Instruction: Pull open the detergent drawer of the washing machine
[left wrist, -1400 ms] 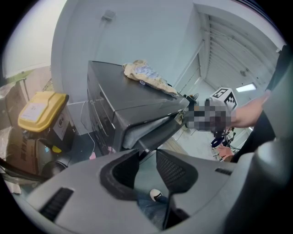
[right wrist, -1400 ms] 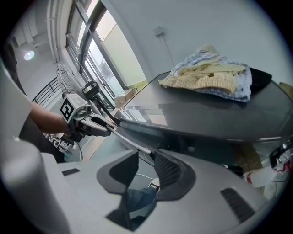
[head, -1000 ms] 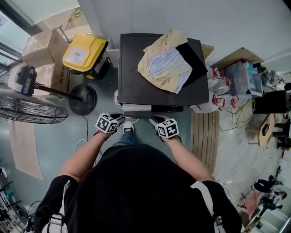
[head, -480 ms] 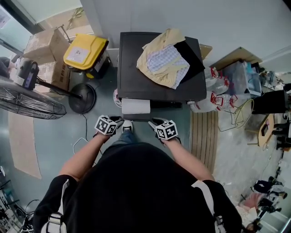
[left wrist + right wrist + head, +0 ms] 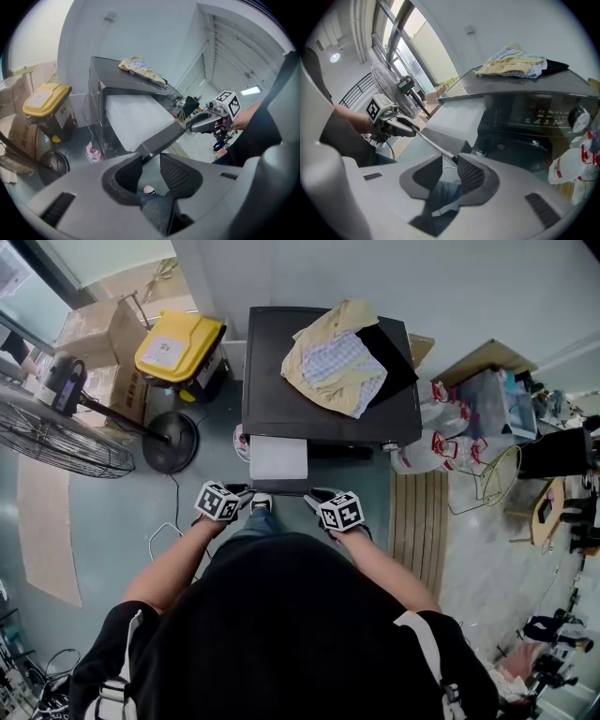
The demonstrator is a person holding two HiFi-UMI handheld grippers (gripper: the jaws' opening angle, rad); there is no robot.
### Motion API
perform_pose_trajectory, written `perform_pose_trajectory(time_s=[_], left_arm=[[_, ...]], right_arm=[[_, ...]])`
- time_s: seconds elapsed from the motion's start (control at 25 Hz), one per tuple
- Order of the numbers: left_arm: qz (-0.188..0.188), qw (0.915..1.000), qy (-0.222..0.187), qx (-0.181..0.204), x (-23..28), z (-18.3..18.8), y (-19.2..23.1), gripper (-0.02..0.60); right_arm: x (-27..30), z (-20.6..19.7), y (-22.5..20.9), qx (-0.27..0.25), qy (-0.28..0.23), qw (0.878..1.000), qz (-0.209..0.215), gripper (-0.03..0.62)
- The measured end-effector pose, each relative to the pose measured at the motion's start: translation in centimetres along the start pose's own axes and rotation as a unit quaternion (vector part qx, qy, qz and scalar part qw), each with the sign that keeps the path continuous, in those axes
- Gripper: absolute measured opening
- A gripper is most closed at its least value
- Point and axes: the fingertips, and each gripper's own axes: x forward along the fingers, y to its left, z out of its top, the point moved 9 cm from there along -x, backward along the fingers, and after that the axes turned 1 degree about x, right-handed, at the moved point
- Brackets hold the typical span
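The dark washing machine (image 5: pixel 319 418) stands ahead with a heap of clothes (image 5: pixel 342 357) on its lid. Its detergent drawer (image 5: pixel 278 457) sticks out at the front left, pale inside. Both grippers hold the drawer's grey front panel (image 5: pixel 164 136). The left gripper (image 5: pixel 242 491) is shut on the panel's left end, seen between its jaws in the left gripper view (image 5: pixel 147 157). The right gripper (image 5: pixel 317 493) is shut on the right end, seen in the right gripper view (image 5: pixel 451 161). Each gripper shows in the other's view: the right gripper (image 5: pixel 199 124) and the left gripper (image 5: pixel 405 129).
A floor fan (image 5: pixel 66 442), a yellow-lidded bin (image 5: pixel 178 348) and cardboard boxes (image 5: pixel 89 329) stand to the left. Bags and a crate (image 5: pixel 441 437) and a slatted wooden board (image 5: pixel 422 521) lie to the right. The control panel's knob (image 5: pixel 580 117) is right of the drawer.
The drawer has slid further out of the machine toward the person. Both grippers have drawn back with its front panel between their jaws.
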Motion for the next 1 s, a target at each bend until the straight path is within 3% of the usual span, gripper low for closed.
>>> perform_pose_trajectory(time_s=[1.0], left_arm=[[0.010, 0.9996, -0.005, -0.024, -1.0, -5.8, -5.1, 0.126]], right_arm=[[-2.1, -6.1, 2.9, -0.006, 0.009, 0.999, 0.037, 0.098]])
